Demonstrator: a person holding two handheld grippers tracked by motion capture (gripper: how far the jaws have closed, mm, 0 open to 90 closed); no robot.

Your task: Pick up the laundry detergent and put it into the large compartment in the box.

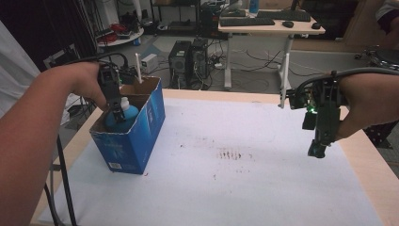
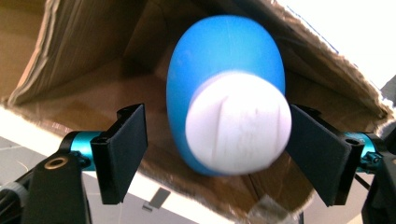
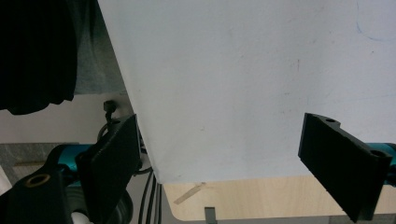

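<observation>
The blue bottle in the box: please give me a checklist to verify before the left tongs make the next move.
1. Blue bottle is inside the blue cardboard box: ok.
2. Left tongs are open: ok; the left pad stands clearly apart from the white cap.
3. Right pad is free of the cap: cannot tell; it sits right at the cap's edge.
4. Bottle stands steady on the box floor: cannot tell; its base is hidden.
5. Right tongs are open, holding nothing, above the white sheet: ok.
6. Right tongs are far from the box: ok.
</observation>
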